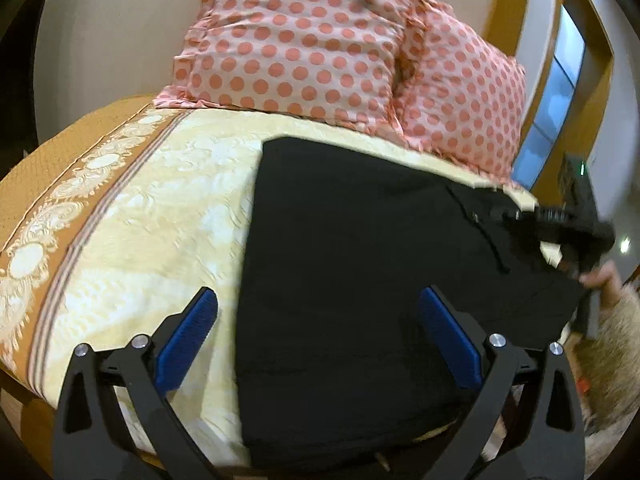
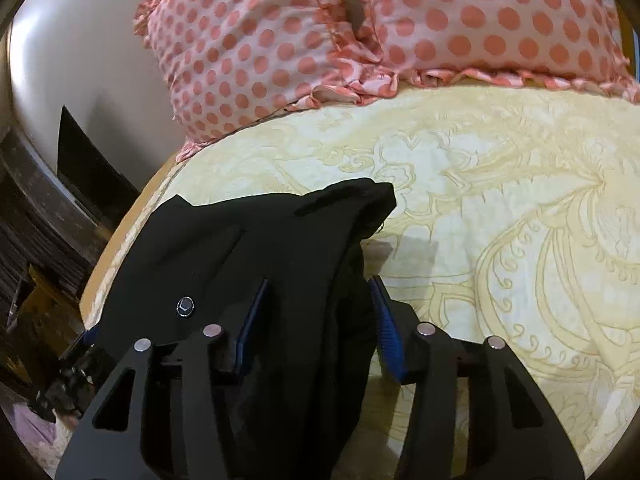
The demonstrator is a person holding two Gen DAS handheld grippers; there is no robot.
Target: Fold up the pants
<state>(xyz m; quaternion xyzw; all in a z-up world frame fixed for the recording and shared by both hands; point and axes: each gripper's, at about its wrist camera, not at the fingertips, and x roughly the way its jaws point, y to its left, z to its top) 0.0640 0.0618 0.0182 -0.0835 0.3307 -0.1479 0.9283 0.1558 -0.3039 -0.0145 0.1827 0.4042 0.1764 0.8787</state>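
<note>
**One pair of black pants on the bed**

One pair of black pants (image 1: 360,280) lies on the yellow bedspread (image 1: 160,220). In the left view the pants fill the middle and reach toward 3 o'clock. A silver button (image 2: 185,305) shows at about 8 o'clock in the right view.

The left gripper (image 1: 316,316) is spread wide over the pants edge and holds nothing. The right gripper (image 2: 316,300) has a thick bunch of the pants (image 2: 296,264) between its blue pads (image 2: 387,328). The pads sit a bit apart, so I cannot tell if they pinch it.

Two pink dotted pillows (image 1: 304,40) rest at 12 o'clock, at the head of the bed.
</note>
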